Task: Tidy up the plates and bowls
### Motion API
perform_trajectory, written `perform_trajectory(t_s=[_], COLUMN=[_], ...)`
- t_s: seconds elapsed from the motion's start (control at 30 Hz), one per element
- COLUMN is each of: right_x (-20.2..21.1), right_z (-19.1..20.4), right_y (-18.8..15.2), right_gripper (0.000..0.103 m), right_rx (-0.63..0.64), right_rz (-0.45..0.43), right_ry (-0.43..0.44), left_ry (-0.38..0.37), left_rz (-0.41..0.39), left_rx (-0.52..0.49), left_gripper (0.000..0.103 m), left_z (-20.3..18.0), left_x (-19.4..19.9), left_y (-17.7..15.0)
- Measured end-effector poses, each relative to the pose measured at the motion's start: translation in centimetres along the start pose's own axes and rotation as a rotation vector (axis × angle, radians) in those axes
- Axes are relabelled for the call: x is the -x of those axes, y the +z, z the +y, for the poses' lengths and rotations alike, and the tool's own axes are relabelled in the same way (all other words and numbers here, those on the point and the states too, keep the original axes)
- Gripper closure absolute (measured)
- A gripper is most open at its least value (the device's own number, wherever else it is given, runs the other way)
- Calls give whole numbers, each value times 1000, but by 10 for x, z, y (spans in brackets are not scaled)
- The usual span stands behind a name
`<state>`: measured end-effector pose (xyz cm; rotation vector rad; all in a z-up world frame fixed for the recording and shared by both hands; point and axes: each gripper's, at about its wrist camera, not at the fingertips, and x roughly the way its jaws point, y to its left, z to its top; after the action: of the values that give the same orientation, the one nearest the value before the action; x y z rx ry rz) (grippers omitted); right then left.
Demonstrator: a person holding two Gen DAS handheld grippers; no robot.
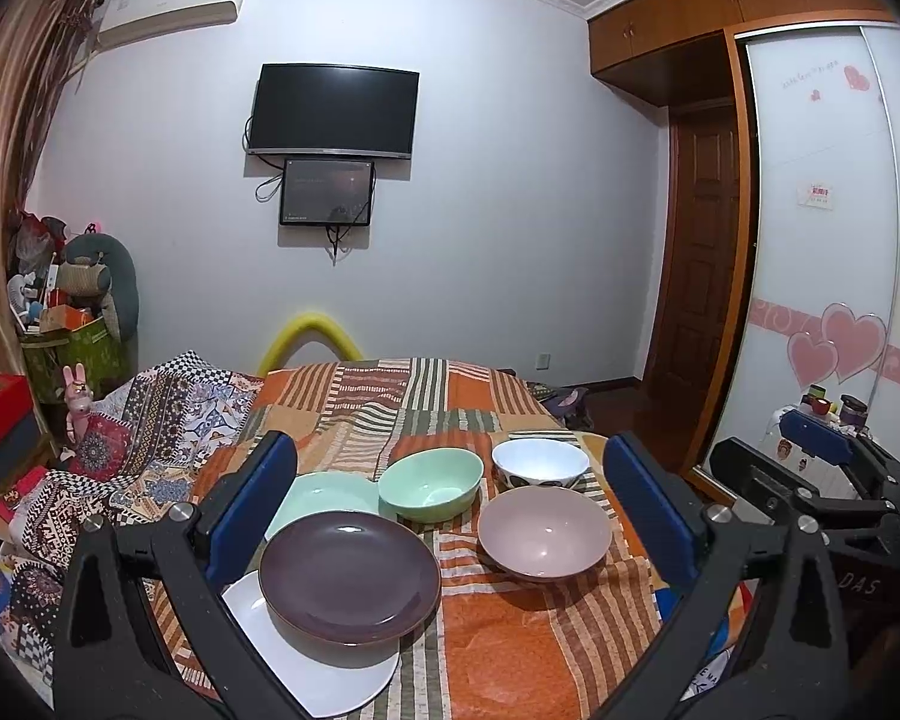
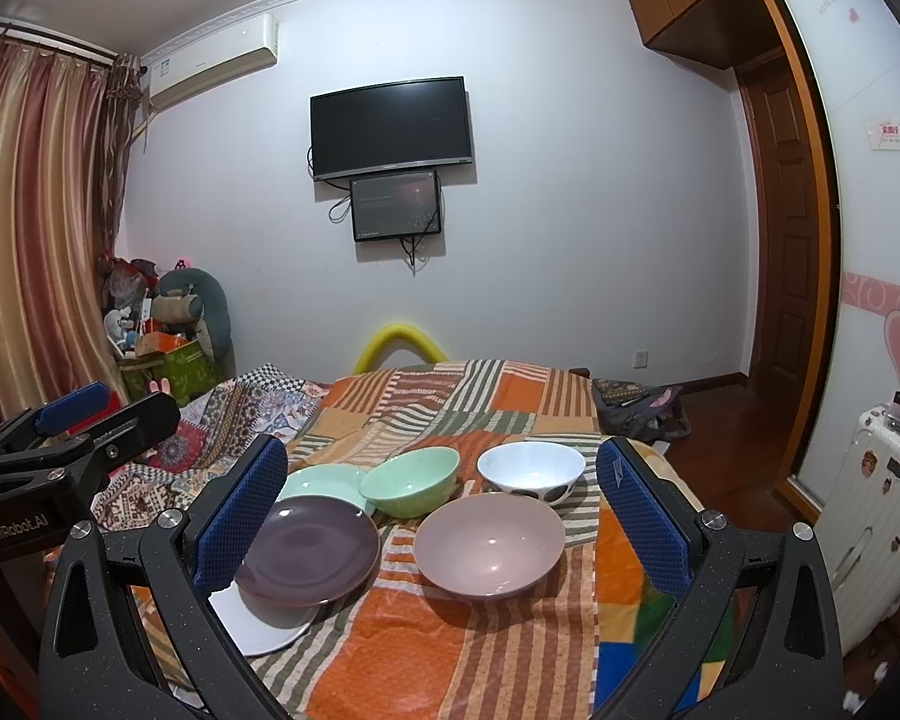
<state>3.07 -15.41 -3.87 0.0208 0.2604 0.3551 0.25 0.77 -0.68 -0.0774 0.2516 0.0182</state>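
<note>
On the striped orange cloth lie a dark purple plate point(image 1: 349, 576) point(image 2: 308, 549) resting partly on a white plate point(image 1: 312, 660) point(image 2: 264, 618), and a pale green plate point(image 1: 324, 498) point(image 2: 324, 480) behind them. A green bowl point(image 1: 431, 483) point(image 2: 409, 480), a white bowl with dark spots point(image 1: 540, 463) point(image 2: 531, 471) and a pink bowl point(image 1: 545, 531) point(image 2: 489, 543) stand to the right. My left gripper point(image 1: 462, 516) is open above the near dishes, holding nothing. My right gripper point(image 2: 444, 516) is open too, empty, beside the left one.
The cloth covers a bed point(image 1: 390, 408); a patterned quilt point(image 1: 150, 420) lies to its left. A white suitcase point(image 2: 870, 516) stands at the right by the wardrobe's sliding door point(image 1: 828, 240). Boxes and toys point(image 2: 168, 330) pile in the left corner under the curtain.
</note>
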Motion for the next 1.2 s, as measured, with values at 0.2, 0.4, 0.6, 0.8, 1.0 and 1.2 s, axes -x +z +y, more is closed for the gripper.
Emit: perform_trajectory(t_s=[0.2, 0.4, 0.6, 0.8, 1.0, 1.2], right_x=[0, -3, -17, -42, -67, -95], right_z=[2, 0, 0, 0, -1, 8], right_y=[-1, -2, -7, -18, -32, -46], right_gripper=[0, 0, 0, 0, 0, 3], right_rx=[-2, -7, -14, -36, -58, -44], right_rz=[3, 11, 50, 135, 208, 286], right_ry=[0, 1, 7, 25, 39, 67], left_ry=[-3, -1, 0, 25, 93, 180], left_rz=[3, 3, 47, 143, 228, 289], left_rx=[1, -1, 17, 67, 125, 143], left_gripper=[0, 0, 0, 0, 0, 6], left_z=[-1, -1, 11, 42, 83, 119], left_x=[-1, -2, -16, -42, -70, -98], left_y=[0, 0, -7, -21, -39, -59])
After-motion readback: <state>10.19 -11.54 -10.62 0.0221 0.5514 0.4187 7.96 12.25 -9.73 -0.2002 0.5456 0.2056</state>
